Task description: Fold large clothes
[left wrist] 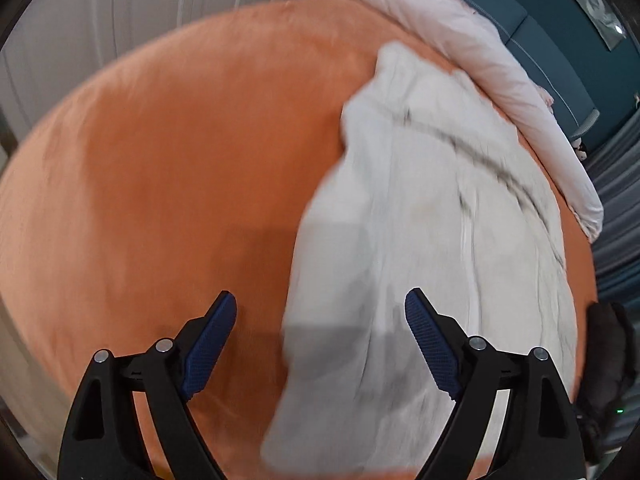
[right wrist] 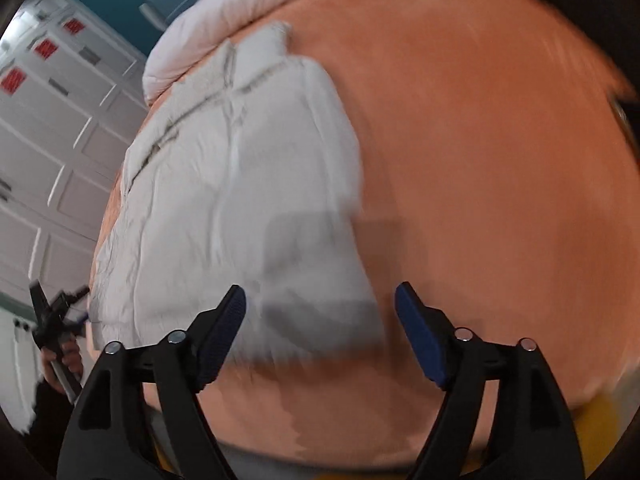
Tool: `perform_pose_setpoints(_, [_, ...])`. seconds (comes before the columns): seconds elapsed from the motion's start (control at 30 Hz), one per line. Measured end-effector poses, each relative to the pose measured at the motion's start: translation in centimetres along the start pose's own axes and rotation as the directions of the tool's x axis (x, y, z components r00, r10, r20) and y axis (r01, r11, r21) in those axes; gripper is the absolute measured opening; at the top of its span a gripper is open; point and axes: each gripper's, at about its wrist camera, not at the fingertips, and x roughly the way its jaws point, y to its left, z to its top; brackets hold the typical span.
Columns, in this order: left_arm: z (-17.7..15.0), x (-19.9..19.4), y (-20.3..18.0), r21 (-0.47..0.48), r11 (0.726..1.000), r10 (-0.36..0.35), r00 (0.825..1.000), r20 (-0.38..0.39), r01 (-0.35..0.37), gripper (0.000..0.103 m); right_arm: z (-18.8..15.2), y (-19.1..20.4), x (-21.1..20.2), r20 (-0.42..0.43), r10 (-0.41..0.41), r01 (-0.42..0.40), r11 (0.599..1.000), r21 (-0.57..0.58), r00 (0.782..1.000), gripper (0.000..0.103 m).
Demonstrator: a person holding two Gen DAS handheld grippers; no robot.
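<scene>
A large pale grey garment (left wrist: 420, 220) lies spread on an orange bed cover (left wrist: 160, 160), with dark trim lines near its far end. In the left wrist view it fills the right half; my left gripper (left wrist: 320, 312) hangs open and empty above its near left edge. In the right wrist view the garment (right wrist: 240, 180) lies left of centre on the orange cover (right wrist: 500, 160). My right gripper (right wrist: 320, 304) is open and empty above the garment's near right corner. The left gripper (right wrist: 52, 320) shows small at the far left, held in a hand.
A rolled white duvet (left wrist: 500, 68) lies along the far side of the bed, also in the right wrist view (right wrist: 224, 12). White panelled cabinets (right wrist: 48, 140) and a teal wall (left wrist: 560, 20) stand beyond. A dark object (left wrist: 608, 360) sits at the bed's right edge.
</scene>
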Motion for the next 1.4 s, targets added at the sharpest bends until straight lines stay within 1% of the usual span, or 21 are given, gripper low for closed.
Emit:
perform_pose_setpoints(0.07, [-1.4, 0.7, 0.2, -0.034, 0.999, -0.026, 0.998, -0.051, 0.024, 0.084, -0.8, -0.1, 1.3, -0.002, 0.049, -0.049, 0.997, 0.064, 0.999, 0.078])
perform_pose_setpoints(0.13, [-2.4, 1.0, -0.6, -0.046, 0.999, -0.032, 0.998, -0.060, 0.029, 0.081, -1.0, 0.3, 1.5, 0.024, 0.074, -0.076, 0.994, 0.081, 0.997, 0.078])
perform_pose_setpoints(0.17, [-2.7, 1.0, -1.4, -0.026, 0.999, -0.023, 0.998, -0.051, 0.022, 0.071, -1.0, 0.7, 1.5, 0.027, 0.082, -0.084, 0.993, 0.085, 0.996, 0.078])
perform_pose_setpoints(0.2, [-2.8, 1.0, -1.9, -0.008, 1.000, -0.026, 0.998, -0.049, 0.026, 0.055, -0.8, 0.7, 1.5, 0.032, 0.095, -0.098, 0.991, 0.095, 0.995, 0.067])
perform_pose_setpoints(0.23, [-2.9, 1.0, -2.6, 0.009, 1.000, -0.026, 0.998, -0.055, 0.026, 0.049, -0.6, 1.1, 1.7, 0.038, 0.107, -0.111, 0.987, 0.114, 0.993, 0.060])
perform_pose_setpoints(0.27, [-3.0, 0.6, -3.2, 0.028, 1.000, -0.010, 0.999, -0.049, 0.011, 0.038, -0.4, 1.3, 1.9, 0.031, 0.119, -0.122, 0.985, 0.123, 0.992, 0.039])
perform_pose_setpoints(0.3, [-3.0, 0.0, -3.8, 0.049, 0.999, 0.000, 0.999, -0.038, 0.002, 0.022, -0.2, 1.6, 2.1, 0.026, 0.132, -0.134, 0.982, 0.129, 0.991, 0.021])
perform_pose_setpoints(0.37, [-3.0, -1.5, -4.3, 0.077, 0.997, -0.016, 1.000, -0.018, 0.018, 0.009, -0.4, 2.8, 0.8, 0.056, 0.143, -0.147, 0.985, 0.090, 0.988, 0.011])
perform_pose_setpoints(0.4, [-3.1, -2.5, -4.2, 0.081, 0.996, -0.037, 0.999, -0.006, 0.037, 0.007, -0.6, 2.9, -0.3, 0.071, 0.147, -0.152, 0.986, 0.066, 0.987, 0.009])
perform_pose_setpoints(0.53, [-4.1, -7.0, -4.3, 0.130, 0.989, -0.082, 0.996, 0.033, 0.077, 0.004, -1.3, 5.0, -4.3, 0.110, 0.153, -0.150, 0.988, -0.032, 0.982, 0.007])
perform_pose_setpoints(0.63, [-5.6, -10.0, -4.1, 0.160, 0.983, -0.090, 0.996, 0.014, 0.086, 0.004, -2.6, 5.7, -7.0, 0.097, 0.143, -0.133, 0.985, -0.106, 0.985, 0.006])
perform_pose_setpoints(0.73, [-8.4, -12.6, -3.1, 0.186, 0.978, -0.091, 0.995, -0.032, 0.095, 0.004, -5.5, 5.4, -10.4, 0.038, 0.110, -0.101, 0.977, -0.188, 0.993, 0.006])
perform_pose_setpoints(0.77, [-9.9, -13.5, -2.6, 0.195, 0.976, -0.088, 0.995, -0.054, 0.097, 0.004, -6.3, 5.3, -11.0, 0.018, 0.097, -0.092, 0.975, -0.202, 0.995, 0.006])
perform_pose_setpoints(0.83, [-12.5, -14.7, -1.8, 0.213, 0.974, -0.065, 0.993, -0.094, 0.084, 0.004, -8.6, 4.9, -12.5, -0.044, 0.060, -0.068, 0.973, -0.222, 0.997, 0.006])
perform_pose_setpoints(0.93, [-17.0, -15.8, -0.3, 0.227, 0.972, -0.022, 0.986, -0.163, 0.059, 0.004, -11.7, 4.1, -13.8, -0.121, 0.021, -0.048, 0.972, -0.231, 0.992, 0.006])
perform_pose_setpoints(1.0, [-19.1, -16.1, 0.8, 0.199, 0.978, -0.015, 0.980, -0.200, 0.056, 0.004, -13.0, 3.3, -14.1, -0.161, -0.003, -0.033, 0.975, -0.221, 0.987, 0.006])
perform_pose_setpoints(1.07, [-20.5, -16.0, 1.7, 0.169, 0.984, -0.015, 0.978, -0.206, 0.050, 0.004, -13.7, 2.4, -13.9, -0.185, -0.010, -0.027, 0.980, -0.196, 0.983, 0.006])
perform_pose_setpoints(1.17, [-20.5, -15.5, 2.0, 0.152, 0.988, -0.008, 0.980, -0.199, 0.039, 0.004, -13.3, 1.4, -12.3, -0.187, -0.006, -0.026, 0.986, -0.164, 0.982, 0.006])
perform_pose_setpoints(1.23, [-20.5, -15.4, 1.8, 0.180, 0.983, 0.006, 0.981, -0.192, 0.029, 0.004, -12.8, 1.1, -11.4, -0.187, 0.006, -0.033, 0.989, -0.145, 0.982, 0.006])
perform_pose_setpoints(1.33, [-20.7, -15.8, 2.0, 0.195, 0.981, 0.008, 0.984, -0.180, 0.027, 0.005, -12.5, 1.3, -11.4, -0.175, 0.017, -0.043, 0.988, -0.149, 0.984, 0.006])
perform_pose_setpoints(1.4, [-20.8, -16.1, 1.8, 0.184, 0.982, 0.001, 0.986, -0.167, 0.030, 0.004, -12.8, 1.4, -11.9, -0.169, 0.022, -0.049, 0.987, -0.153, 0.985, 0.006])
